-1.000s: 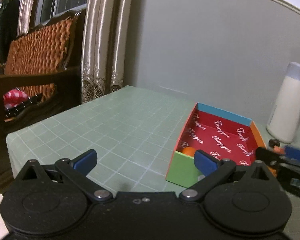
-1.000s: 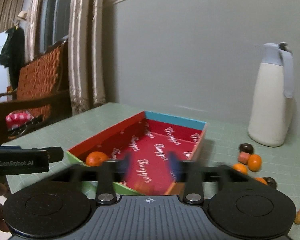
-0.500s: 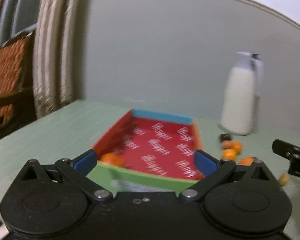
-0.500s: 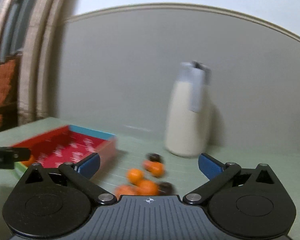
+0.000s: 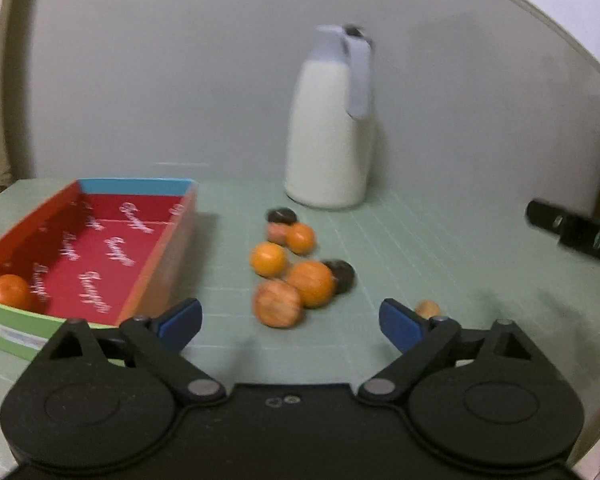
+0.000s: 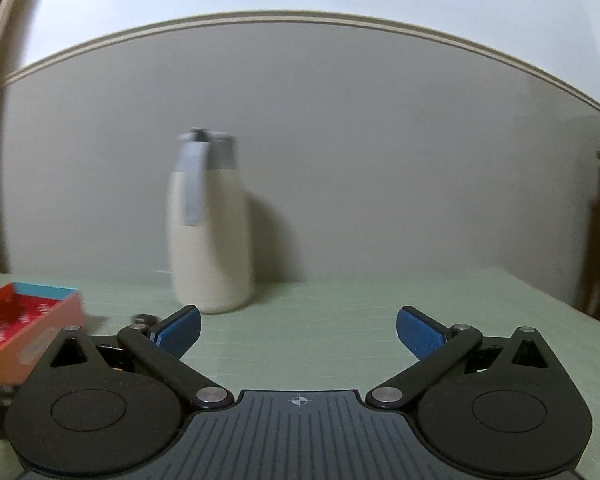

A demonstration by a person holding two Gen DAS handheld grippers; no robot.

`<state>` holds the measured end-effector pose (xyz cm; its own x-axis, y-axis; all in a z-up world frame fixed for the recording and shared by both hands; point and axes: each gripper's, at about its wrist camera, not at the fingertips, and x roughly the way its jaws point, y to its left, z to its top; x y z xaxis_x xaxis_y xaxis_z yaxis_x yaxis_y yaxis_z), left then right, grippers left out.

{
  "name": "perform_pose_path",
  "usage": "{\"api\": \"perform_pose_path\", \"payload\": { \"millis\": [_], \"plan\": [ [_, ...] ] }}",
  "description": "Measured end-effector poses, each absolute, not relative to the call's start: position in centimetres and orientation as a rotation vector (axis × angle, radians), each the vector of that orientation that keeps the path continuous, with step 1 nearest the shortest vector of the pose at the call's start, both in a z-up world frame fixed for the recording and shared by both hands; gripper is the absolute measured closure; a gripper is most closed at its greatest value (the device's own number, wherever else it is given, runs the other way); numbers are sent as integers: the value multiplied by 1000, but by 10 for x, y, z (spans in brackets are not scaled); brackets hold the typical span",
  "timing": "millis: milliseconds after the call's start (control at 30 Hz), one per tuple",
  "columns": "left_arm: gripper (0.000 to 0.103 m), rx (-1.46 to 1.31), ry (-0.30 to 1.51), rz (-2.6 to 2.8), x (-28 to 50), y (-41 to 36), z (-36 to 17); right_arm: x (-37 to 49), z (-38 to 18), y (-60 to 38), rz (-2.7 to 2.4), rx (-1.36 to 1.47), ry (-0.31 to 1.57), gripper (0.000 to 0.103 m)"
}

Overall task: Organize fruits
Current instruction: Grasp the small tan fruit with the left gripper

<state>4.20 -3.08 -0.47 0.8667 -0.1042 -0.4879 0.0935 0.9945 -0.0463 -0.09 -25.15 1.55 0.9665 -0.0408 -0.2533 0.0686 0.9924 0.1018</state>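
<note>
Pale green gridded matting covers the table. Left gripper: blue-padded fingers spread wide, nothing between them, hovering above the mat. Right gripper: jaws likewise apart and empty, blue ribbed pads facing inward.

A shallow cardboard tray, red-lined with white script, blue far wall and green near wall, sits at ten o'clock in the left view. One round orange lies in its near left corner.

Loose fruit cluster at twelve o'clock, just beside the tray: several smooth orange spheres, two dark rounded pieces, one pinkish piece; outlines blurred. A small tan nut-like item sits apart at one o'clock.

A cream matte jug with grey lid and strap handle stands upright beyond.
</note>
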Motion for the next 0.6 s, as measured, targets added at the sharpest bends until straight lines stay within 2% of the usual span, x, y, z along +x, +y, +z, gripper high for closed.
{"api": "perform_pose_path", "payload": {
  "millis": [200,333,500,567,600],
  "plan": [
    [23,64,510,-159,48,-76,-17,2,7,-288,-55,129,334,0],
    [38,54,548,-188,62,-93,-24,8,1,-297,-44,106,395,0],
    [41,48,568,-216,73,-108,-27,13,-2,-302,-26,82,421,0],
    [48,45,580,-230,78,-112,-29,15,-3,-302,-22,71,426,0],
    [55,47,592,-237,80,-113,-30,16,-5,-303,-19,65,433,0]
  ]
}}
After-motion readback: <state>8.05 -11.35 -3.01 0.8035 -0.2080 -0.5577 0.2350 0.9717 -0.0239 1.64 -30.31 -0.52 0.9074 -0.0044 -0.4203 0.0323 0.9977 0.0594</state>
